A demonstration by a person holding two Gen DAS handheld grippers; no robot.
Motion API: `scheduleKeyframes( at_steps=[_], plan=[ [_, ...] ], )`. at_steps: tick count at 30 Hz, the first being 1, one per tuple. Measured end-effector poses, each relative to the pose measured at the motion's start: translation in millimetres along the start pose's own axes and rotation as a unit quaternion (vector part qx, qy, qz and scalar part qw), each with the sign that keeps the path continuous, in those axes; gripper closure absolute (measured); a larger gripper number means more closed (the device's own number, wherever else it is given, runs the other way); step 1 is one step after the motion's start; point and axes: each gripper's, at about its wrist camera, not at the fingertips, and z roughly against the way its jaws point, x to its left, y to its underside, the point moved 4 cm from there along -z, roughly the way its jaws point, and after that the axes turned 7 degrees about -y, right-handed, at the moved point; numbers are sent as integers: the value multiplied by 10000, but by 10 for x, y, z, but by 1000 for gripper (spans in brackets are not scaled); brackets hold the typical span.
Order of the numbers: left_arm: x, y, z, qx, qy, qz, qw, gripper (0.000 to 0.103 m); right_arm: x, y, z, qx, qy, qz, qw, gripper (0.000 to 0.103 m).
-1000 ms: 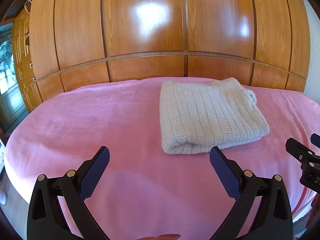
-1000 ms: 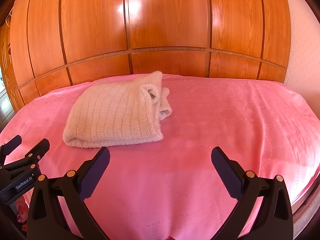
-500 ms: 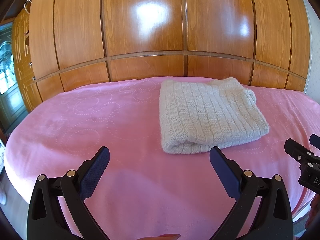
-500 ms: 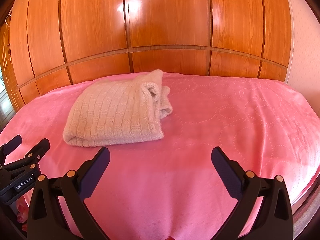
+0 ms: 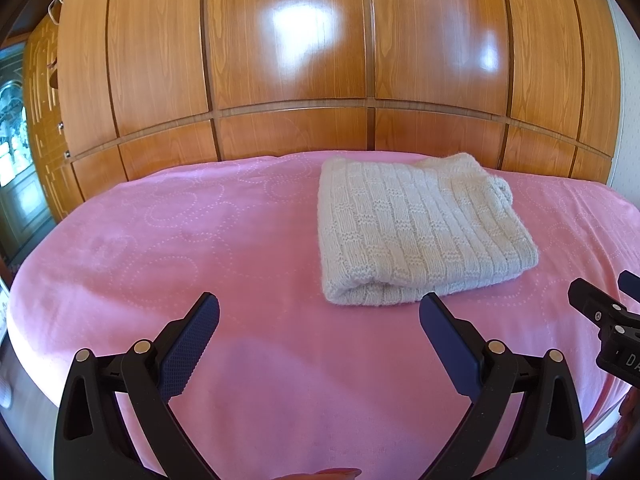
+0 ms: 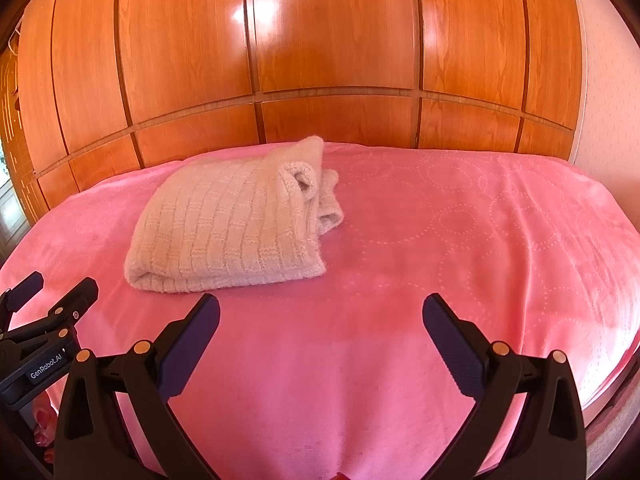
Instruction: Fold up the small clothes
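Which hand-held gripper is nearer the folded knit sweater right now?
Too close to call. The left hand-held gripper sits in front of the sweater, slightly to its left; the right hand-held gripper sits in front, off to its right. Both are open and apart from it.

We noted both tools, the left gripper (image 5: 319, 310) and the right gripper (image 6: 321, 310), had black plastic frames, brass-coloured rivets and dark blue textured pads (image 5: 188, 350). The left unit carried a white "GenRobot.AI" label (image 6: 46, 367) on its side.
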Motion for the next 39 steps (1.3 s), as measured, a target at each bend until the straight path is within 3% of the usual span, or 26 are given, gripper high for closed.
scheduleKeyframes(
  at_steps=[39],
  plan=[
    [-45,63,-72,78,205,-36,9998,4,-26,58,-98,158,-8,-43,9999,2]
  ],
)
